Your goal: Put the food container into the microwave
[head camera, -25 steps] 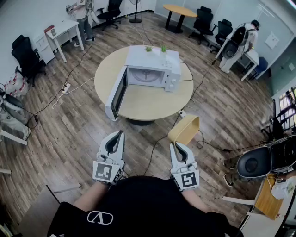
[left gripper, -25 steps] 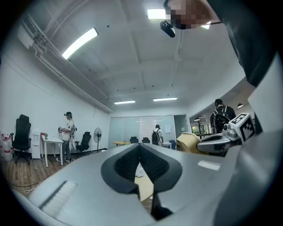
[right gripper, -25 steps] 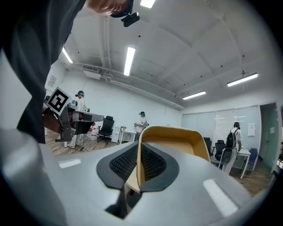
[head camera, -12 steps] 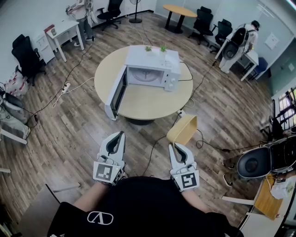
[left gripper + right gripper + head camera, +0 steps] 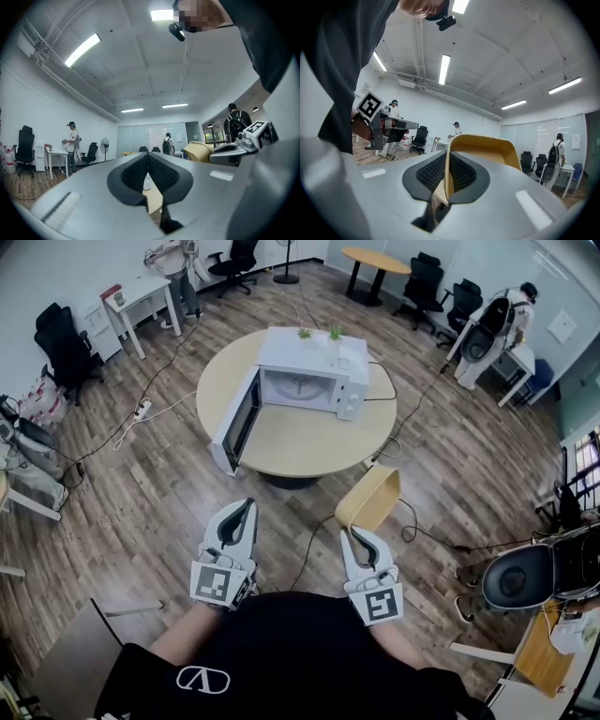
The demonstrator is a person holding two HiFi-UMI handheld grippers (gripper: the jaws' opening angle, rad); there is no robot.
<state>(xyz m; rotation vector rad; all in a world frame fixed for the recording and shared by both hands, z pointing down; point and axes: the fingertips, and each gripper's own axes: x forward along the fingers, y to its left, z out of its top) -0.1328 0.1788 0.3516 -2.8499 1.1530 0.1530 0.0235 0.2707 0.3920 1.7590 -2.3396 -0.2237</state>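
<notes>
Head view: the left hand-held gripper (image 5: pixel 242 514) is noted with ribbed dark pads together and empty. The right hand-held gripper (image 5: pixel 353 536) is clamped on the thin wall of the tan, round-cornered food container (image 5: pixel 370 498), held over the plank floor (image 5: pixel 141 512). Beyond, a boxy white microwave (image 5: pixel 309 381) is seen, door open, on the round worktop (image 5: pixel 300 448).

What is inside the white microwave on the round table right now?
Only its pale round turntable shows inside the open white microwave; the cavity's upper part is hidden by its top.
</notes>
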